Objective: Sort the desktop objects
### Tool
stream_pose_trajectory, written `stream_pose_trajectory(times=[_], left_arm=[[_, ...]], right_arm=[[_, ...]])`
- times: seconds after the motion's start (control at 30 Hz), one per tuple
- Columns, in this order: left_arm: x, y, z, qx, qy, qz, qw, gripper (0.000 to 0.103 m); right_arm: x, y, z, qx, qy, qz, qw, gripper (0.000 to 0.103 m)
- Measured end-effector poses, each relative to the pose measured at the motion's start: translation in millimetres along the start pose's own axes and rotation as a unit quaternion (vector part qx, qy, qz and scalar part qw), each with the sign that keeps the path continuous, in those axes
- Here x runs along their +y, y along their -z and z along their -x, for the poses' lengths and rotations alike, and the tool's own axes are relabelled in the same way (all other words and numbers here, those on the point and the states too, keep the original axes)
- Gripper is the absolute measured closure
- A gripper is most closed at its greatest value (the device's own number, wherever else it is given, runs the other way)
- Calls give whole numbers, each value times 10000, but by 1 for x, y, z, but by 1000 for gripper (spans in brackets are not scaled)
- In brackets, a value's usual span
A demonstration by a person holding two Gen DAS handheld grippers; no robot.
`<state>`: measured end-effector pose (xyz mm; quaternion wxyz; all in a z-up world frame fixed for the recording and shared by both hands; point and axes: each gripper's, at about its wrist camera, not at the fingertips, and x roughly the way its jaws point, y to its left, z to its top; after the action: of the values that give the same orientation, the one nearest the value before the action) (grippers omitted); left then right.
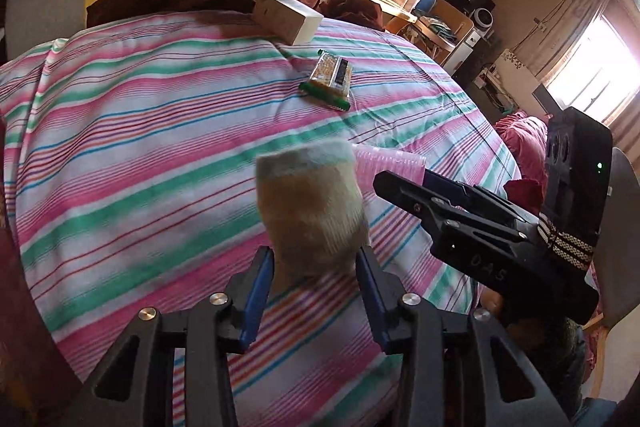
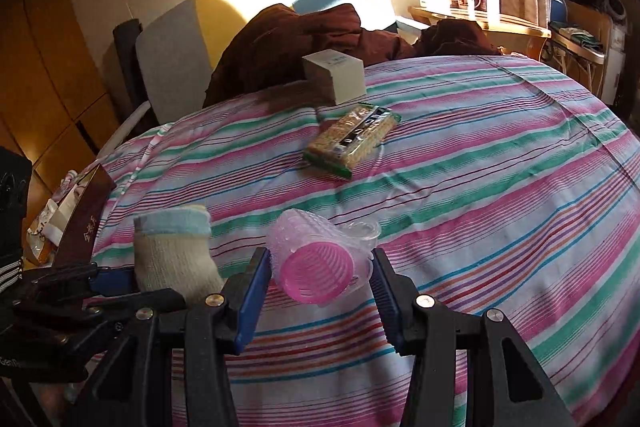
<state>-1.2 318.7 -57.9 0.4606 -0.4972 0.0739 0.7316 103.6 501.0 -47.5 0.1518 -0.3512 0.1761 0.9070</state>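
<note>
While the left gripper [image 1: 316, 259] pinches the lower end of a cream sock [image 1: 312, 203] between its blue pads [image 1: 256, 299], the sock stands up beyond the fingertips, its pale blue cuff at the far end. From the right wrist view, the same sock [image 2: 172, 255] sits off to the left of the right gripper's fingers, clamped in the left gripper [image 2: 116, 279].

The right gripper [image 2: 320, 267] holds a pink ribbed plastic cup [image 2: 316, 267] between its pads, the cup lying on its side with its open mouth turned back toward the fingers and a clear lid or cup [image 2: 362, 229] just past it. In the left view this cup [image 1: 388, 163] shows beyond the right gripper's fingertips [image 1: 384, 183].

Farther out from both sets of fingers, on the striped sheet [image 2: 500, 167], lies a packet of biscuits [image 2: 352, 141], and beyond that a white box [image 2: 336, 75] against a dark brown cloth [image 2: 304, 35].
</note>
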Motion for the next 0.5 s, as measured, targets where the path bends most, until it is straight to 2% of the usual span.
stream_pose_trajectory(times=[0.1, 0.23, 0.37, 0.4, 0.47, 0.5], left_arm=[[5, 8, 6, -43, -130, 25, 9999, 61], [8, 7, 8, -222, 80, 164, 9996, 55], [8, -1, 8, -468, 114, 368, 9982, 52], [10, -3, 9, -546, 145, 465, 9973, 50], [17, -7, 10, -639, 234, 682, 9953, 39], [21, -10, 8, -609, 276, 820, 9944, 39]], right_arm=[[15, 9, 0, 91, -127, 148, 9998, 52], [25, 22, 2, 188, -138, 272, 9994, 53], [26, 31, 5, 251, -85, 310, 9992, 53], [25, 32, 5, 261, -51, 316, 9991, 53], [24, 32, 6, 257, 20, 340, 9991, 53], [23, 32, 7, 244, 55, 360, 9990, 53]])
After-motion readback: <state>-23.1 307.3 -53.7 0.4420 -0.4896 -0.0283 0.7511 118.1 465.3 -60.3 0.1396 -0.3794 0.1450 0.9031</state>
